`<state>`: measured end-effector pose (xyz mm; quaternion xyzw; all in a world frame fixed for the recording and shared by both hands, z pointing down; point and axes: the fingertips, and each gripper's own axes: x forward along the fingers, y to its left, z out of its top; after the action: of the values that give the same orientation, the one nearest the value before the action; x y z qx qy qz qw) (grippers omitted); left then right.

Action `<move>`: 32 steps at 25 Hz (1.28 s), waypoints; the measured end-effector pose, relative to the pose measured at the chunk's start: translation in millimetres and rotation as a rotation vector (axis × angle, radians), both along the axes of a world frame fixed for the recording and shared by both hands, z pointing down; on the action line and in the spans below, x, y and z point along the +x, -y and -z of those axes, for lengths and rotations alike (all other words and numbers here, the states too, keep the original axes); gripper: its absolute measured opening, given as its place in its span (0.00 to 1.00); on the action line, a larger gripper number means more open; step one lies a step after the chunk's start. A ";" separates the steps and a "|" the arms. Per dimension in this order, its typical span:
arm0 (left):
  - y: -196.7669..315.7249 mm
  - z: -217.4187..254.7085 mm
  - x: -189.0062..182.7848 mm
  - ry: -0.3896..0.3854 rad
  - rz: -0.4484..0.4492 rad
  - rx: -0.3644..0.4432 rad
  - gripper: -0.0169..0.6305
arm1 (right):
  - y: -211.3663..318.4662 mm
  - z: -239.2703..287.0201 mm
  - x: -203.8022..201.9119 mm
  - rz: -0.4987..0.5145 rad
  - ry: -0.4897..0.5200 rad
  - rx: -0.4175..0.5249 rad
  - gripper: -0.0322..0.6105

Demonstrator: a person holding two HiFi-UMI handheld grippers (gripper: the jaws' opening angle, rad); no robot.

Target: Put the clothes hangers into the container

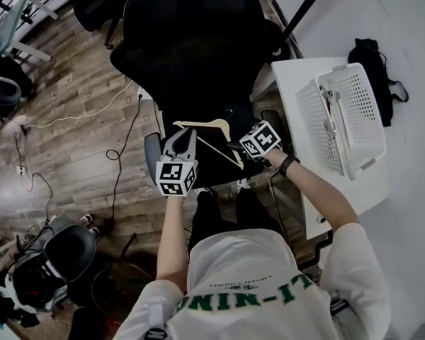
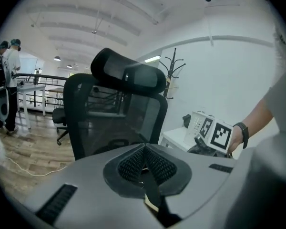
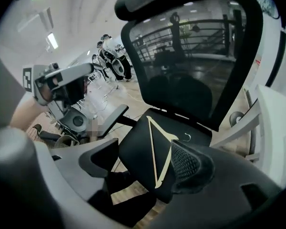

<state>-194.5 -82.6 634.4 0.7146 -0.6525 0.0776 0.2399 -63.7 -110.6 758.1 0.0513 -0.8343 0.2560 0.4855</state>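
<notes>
- A black office chair (image 1: 198, 41) fills the middle of the head view, with its seat just below the two grippers.
- A white table (image 1: 294, 91) stands to the chair's right.
- On the table sits a white basket (image 1: 354, 119) with perforated walls, well apart from the chair seat.
- The hanger (image 3: 152, 151) is pale wood, a thin open triangle with a small metal hook. It lies flat on the chair seat, outside the basket.
- The right gripper (image 3: 144, 151) has its jaws spread wide and holds nothing. The hanger shows in the gap between them, and the right pad overlaps one arm of it.
- The left gripper (image 2: 144, 159) has its pads pressed together, and nothing clear is pinched between them.
</notes>
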 end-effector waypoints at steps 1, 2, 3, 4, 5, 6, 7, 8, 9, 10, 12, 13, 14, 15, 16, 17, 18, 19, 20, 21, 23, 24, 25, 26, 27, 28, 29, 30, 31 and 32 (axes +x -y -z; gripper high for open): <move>1.1 -13.7 -3.7 -0.005 0.004 -0.014 0.05 | -3.0 -23.4 -2.5 -0.012 -0.019 -0.012 0.60; 2.6 -27.2 -6.7 -0.011 0.009 -0.026 0.05 | -4.8 -45.5 -4.3 -0.028 -0.037 -0.020 0.60; 4.0 -40.5 -8.8 -0.017 0.014 -0.037 0.05 | -6.8 -67.3 -5.0 -0.046 -0.052 -0.027 0.60; 5.2 -53.4 -9.9 -0.023 0.019 -0.047 0.05 | -9.8 -89.3 -4.7 -0.063 -0.065 -0.038 0.60; 6.2 -65.6 -10.3 -0.029 0.023 -0.056 0.05 | -13.5 -110.9 -3.5 -0.076 -0.077 -0.050 0.60; 7.7 -76.9 -10.2 -0.036 0.026 -0.061 0.05 | -16.6 -131.9 -1.9 -0.086 -0.089 -0.061 0.60; 9.7 -87.6 -10.0 -0.043 0.030 -0.065 0.05 | -18.3 -151.8 0.0 -0.093 -0.102 -0.066 0.60; 11.7 -97.8 -9.8 -0.050 0.034 -0.068 0.05 | -18.4 -170.3 2.0 -0.097 -0.115 -0.065 0.60; 13.2 -107.9 -9.7 -0.056 0.040 -0.072 0.05 | -17.7 -187.2 3.8 -0.101 -0.128 -0.059 0.60; 13.8 -117.9 -9.5 -0.063 0.044 -0.078 0.05 | -16.8 -202.4 5.3 -0.106 -0.140 -0.051 0.60; 13.6 -135.9 -9.1 -0.077 0.052 -0.091 0.05 | -14.4 -226.9 8.2 -0.121 -0.158 -0.035 0.60; 13.8 -142.8 -9.5 -0.086 0.056 -0.099 0.05 | -12.3 -235.9 9.1 -0.132 -0.165 -0.028 0.59; 13.6 -148.5 -10.2 -0.095 0.061 -0.107 0.05 | -10.2 -243.5 9.6 -0.144 -0.171 -0.023 0.57; 12.3 -153.8 -11.0 -0.103 0.066 -0.115 0.05 | -9.1 -250.7 10.0 -0.156 -0.177 -0.016 0.54; 9.5 -158.7 -11.6 -0.112 0.071 -0.121 0.05 | -9.5 -257.5 10.7 -0.166 -0.184 -0.007 0.51; 5.1 -163.1 -11.9 -0.120 0.076 -0.127 0.05 | -11.3 -263.9 11.7 -0.174 -0.192 0.005 0.50; -0.2 -167.2 -12.5 -0.126 0.079 -0.129 0.05 | -14.0 -269.8 12.4 -0.180 -0.202 0.020 0.48; -5.3 -171.6 -13.7 -0.129 0.080 -0.129 0.05 | -16.8 -275.9 12.3 -0.184 -0.212 0.039 0.44; -9.6 -177.0 -15.5 -0.131 0.080 -0.129 0.05 | -19.2 -282.8 11.7 -0.187 -0.224 0.057 0.40; -12.2 -182.5 -17.2 -0.131 0.079 -0.130 0.05 | -21.0 -290.0 11.4 -0.189 -0.237 0.073 0.37; -11.1 -189.0 -17.6 -0.134 0.080 -0.135 0.05 | -20.3 -301.3 15.1 -0.184 -0.265 0.095 0.34; -8.7 -189.7 -15.8 -0.136 0.082 -0.137 0.05 | -16.9 -304.5 18.5 -0.178 -0.273 0.111 0.34; -6.8 -190.3 -13.6 -0.137 0.084 -0.138 0.05 | -13.0 -306.8 22.4 -0.173 -0.280 0.128 0.31; -5.9 -191.7 -11.7 -0.137 0.085 -0.138 0.05 | -10.2 -308.7 25.9 -0.173 -0.288 0.137 0.28; -5.3 -193.5 -10.5 -0.135 0.087 -0.136 0.05 | -7.7 -309.8 28.4 -0.185 -0.292 0.138 0.28; -4.3 -194.8 -10.2 -0.134 0.087 -0.135 0.05 | -4.1 -309.1 29.6 -0.214 -0.290 0.129 0.26; -2.7 -195.6 -10.6 -0.132 0.088 -0.134 0.05 | 0.5 -307.0 30.0 -0.256 -0.281 0.111 0.24; -0.9 -196.2 -11.3 -0.129 0.087 -0.134 0.05 | 4.7 -305.0 30.3 -0.302 -0.272 0.090 0.23; 0.5 -197.2 -12.2 -0.127 0.086 -0.135 0.05 | 7.4 -303.9 30.5 -0.335 -0.264 0.073 0.21; 1.0 -198.3 -13.1 -0.123 0.084 -0.134 0.05 | 8.0 -303.0 30.3 -0.349 -0.260 0.068 0.21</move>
<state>-207.5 -83.6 832.7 0.6725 -0.6591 0.0668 0.3300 -33.3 -118.7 1061.1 0.2438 -0.7513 0.2991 0.5355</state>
